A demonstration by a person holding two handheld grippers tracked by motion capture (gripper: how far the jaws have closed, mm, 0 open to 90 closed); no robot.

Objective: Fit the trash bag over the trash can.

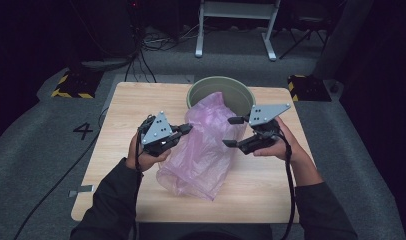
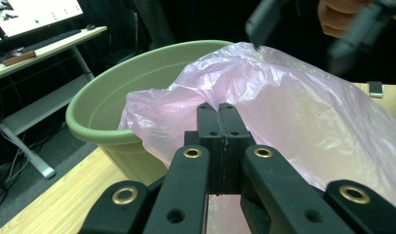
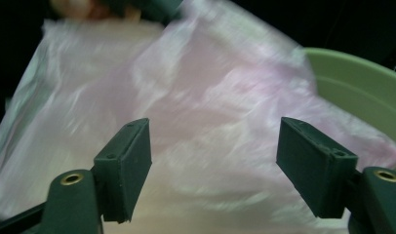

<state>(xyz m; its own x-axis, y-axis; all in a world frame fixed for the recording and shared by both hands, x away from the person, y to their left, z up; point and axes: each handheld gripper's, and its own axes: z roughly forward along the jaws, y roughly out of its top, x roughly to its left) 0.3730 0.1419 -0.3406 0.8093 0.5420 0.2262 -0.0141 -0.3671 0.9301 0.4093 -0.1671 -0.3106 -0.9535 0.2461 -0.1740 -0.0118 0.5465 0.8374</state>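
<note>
Two grippers work one pink bag [image 1: 203, 150], which lies on the table [image 1: 121, 145] with its mouth draped over the green bin [image 1: 221, 90]. Our left gripper [image 1: 183, 129] pinches a fold of film. Our right gripper [image 1: 232, 131] gapes empty beside it; closing carelessly, we risk tearing the plastic.

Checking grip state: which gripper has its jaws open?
The right gripper: its jaws stand wide apart beside the pink bag. The left gripper is shut on the bag's film.
</note>
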